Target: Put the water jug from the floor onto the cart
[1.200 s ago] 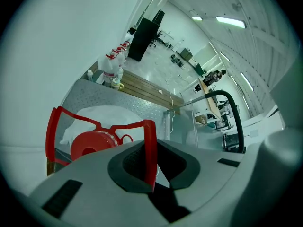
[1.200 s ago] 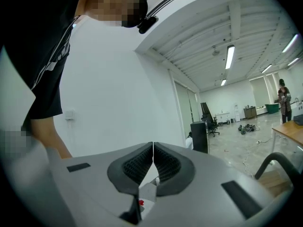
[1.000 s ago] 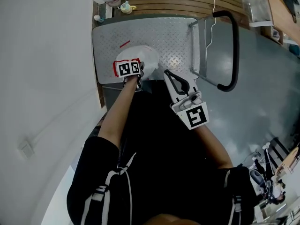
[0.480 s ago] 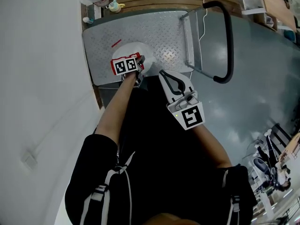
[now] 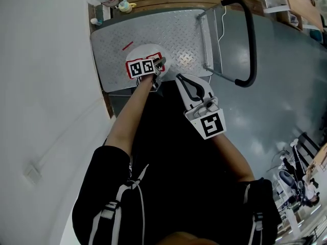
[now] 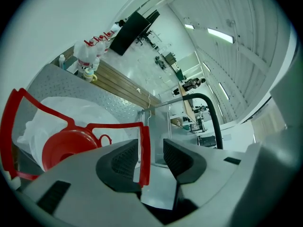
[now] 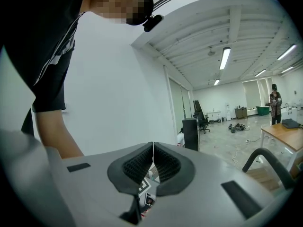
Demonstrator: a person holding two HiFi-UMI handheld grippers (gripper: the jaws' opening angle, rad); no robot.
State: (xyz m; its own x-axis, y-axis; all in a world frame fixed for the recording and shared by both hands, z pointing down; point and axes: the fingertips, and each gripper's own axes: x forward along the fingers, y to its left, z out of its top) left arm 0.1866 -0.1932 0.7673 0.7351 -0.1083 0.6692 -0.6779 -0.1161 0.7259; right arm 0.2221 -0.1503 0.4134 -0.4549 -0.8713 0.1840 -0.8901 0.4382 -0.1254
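Left gripper (image 6: 151, 157), tilted downward, jaws opening with the white plastic water jug (image 6: 61, 112)'s red handle (image 6: 144, 150) between them; right gripper (image 7: 153, 162) pressed together, empty.

White water jug (image 5: 139, 51), red handle (image 6: 113, 125); grey diamond-plate cart (image 5: 173, 32).

The cart deck (image 5: 179, 32) is made of embossed, shiny metal plate. The water jug (image 6: 57, 110) is formed of cloudy translucent plastic, its handle (image 6: 116, 126) of glossy red plastic.
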